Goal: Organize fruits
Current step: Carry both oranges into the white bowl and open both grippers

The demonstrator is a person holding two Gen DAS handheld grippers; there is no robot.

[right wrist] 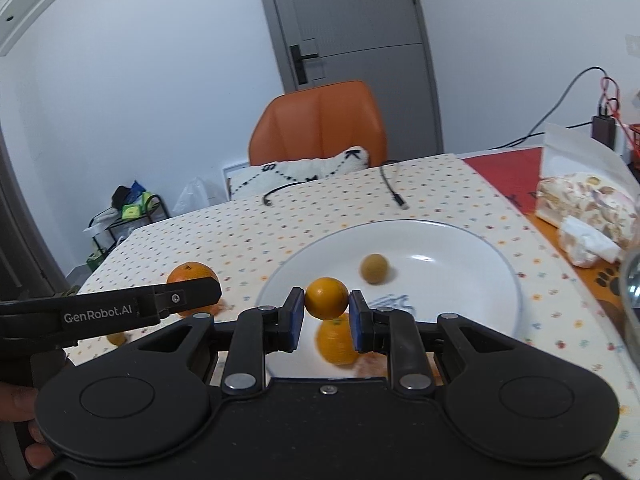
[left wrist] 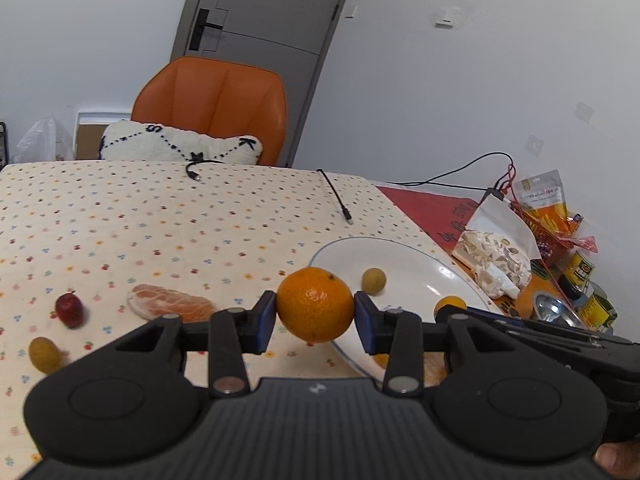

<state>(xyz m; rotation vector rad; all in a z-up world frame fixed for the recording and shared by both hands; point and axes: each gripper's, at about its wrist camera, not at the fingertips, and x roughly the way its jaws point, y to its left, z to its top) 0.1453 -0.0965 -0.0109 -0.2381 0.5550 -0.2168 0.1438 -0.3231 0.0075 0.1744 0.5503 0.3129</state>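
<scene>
While the left tongs [left wrist: 315, 314] clamp a mandarin [left wrist: 315, 304] just left of the white plate [right wrist: 460, 248], right tongs [right wrist: 323, 314] pinch a small orange fruit [right wrist: 326, 298] over its near rim; "GenRobot.AI" lettering [right wrist: 98, 313] on left tongs' side.

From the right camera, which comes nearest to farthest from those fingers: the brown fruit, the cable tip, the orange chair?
1. Brown fruit, on the plate, just ahead.
2. Cable tip, on the cloth beyond the plate.
3. Orange chair, behind the table.
</scene>
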